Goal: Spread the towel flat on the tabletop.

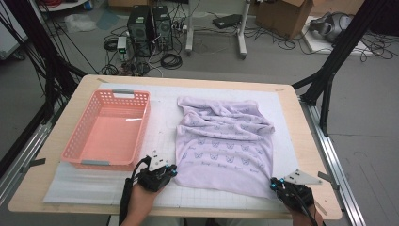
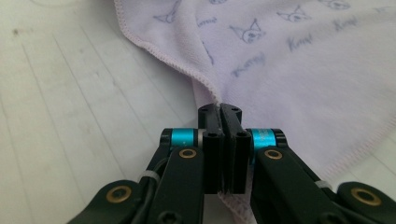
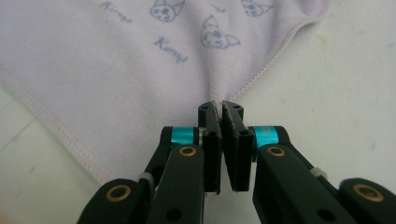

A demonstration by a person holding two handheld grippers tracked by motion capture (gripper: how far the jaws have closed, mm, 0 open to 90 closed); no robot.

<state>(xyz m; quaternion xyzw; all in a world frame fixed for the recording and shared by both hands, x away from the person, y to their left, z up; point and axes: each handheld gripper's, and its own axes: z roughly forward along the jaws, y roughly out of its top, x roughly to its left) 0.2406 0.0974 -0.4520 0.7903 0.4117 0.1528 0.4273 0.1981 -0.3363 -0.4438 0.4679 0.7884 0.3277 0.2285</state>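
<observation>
A pale lilac towel (image 1: 226,146) printed with small cartoon faces lies spread on the white mat, rumpled at its far end. My left gripper (image 1: 172,171) sits at the towel's near left corner, and in the left gripper view the gripper (image 2: 220,109) is shut on the hemmed edge of the towel (image 2: 299,65). My right gripper (image 1: 275,183) is at the near right corner, and in the right gripper view the gripper (image 3: 221,106) is shut on a pinch of the towel (image 3: 116,60) edge.
A salmon-pink plastic basket (image 1: 109,129) stands empty to the left of the towel, close to my left gripper. The white gridded mat (image 1: 84,186) covers the wooden table (image 1: 308,155). Beyond the table are computer towers, cables and a cardboard box on the floor.
</observation>
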